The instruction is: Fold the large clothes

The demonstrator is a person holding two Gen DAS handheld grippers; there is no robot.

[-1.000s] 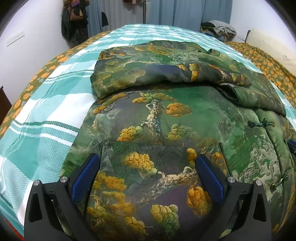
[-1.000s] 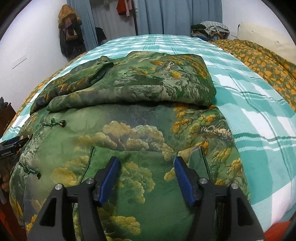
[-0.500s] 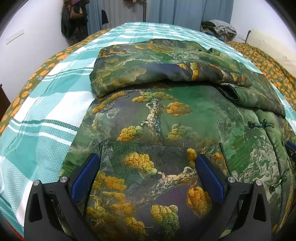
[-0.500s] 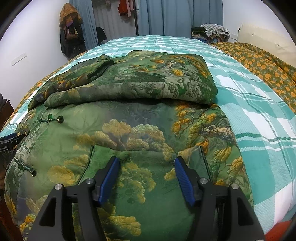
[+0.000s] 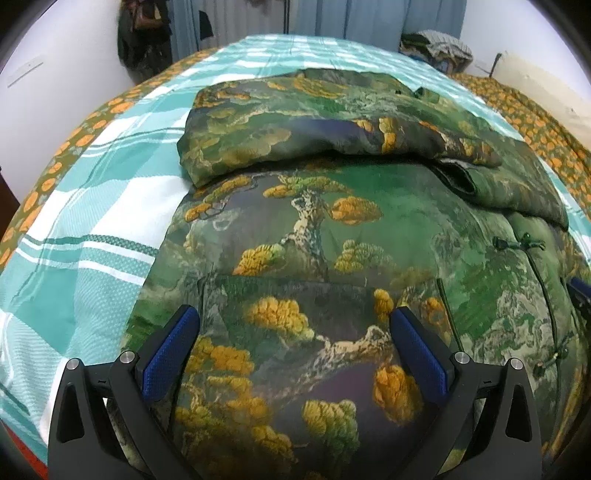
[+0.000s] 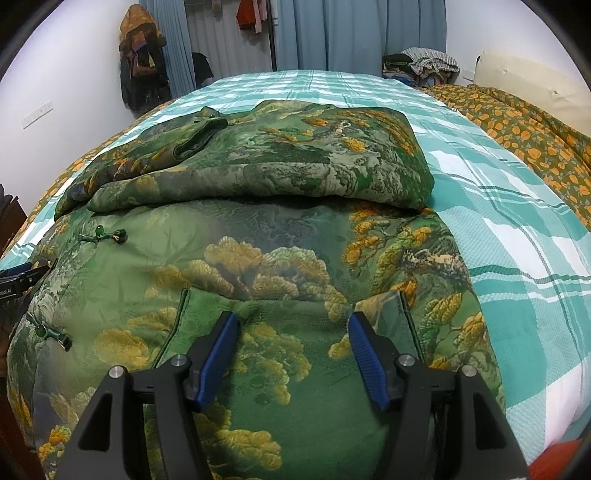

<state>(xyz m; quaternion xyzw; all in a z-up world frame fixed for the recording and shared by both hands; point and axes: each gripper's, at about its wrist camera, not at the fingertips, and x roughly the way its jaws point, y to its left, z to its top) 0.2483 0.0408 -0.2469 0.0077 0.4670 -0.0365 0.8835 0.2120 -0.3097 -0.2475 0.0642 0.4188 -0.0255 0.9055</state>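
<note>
Tongs first: my left tongs (image 5: 295, 347) hang over the near part of the jacket with jaws spread wide, blue pads (image 5: 170, 358) clear of the cloth, nothing gripped. My right tongs (image 6: 291, 350) are likewise released, jaws parted less widely, hovering above a patch pocket (image 6: 280, 354); whether the fingertips graze the fabric I cannot tell.

Bed (image 5: 85, 236): covered by a teal and white checked sheet, it fills most of both views. An orange-flowered green quilt (image 6: 524, 133) lies along its far right side.

Jacket (image 5: 369, 236): large, padded, green brocade with golden pine trees, lying flat across the near half of the bed. Its upper part is folded down toward me, making a thick doubled layer (image 6: 280, 162) across the middle. A sleeve cuff (image 6: 199, 138) rests on top of that layer.

Curtains (image 6: 343, 33): blue, hanging behind the bed. Dark clothes (image 6: 140, 62) hang on the left wall; a heap of clothes (image 6: 421, 64) sits at the far right corner.

Small items: 2 knotted frog fasteners with green beads (image 6: 101, 236) (image 6: 50, 334) on the jacket's front edge.
</note>
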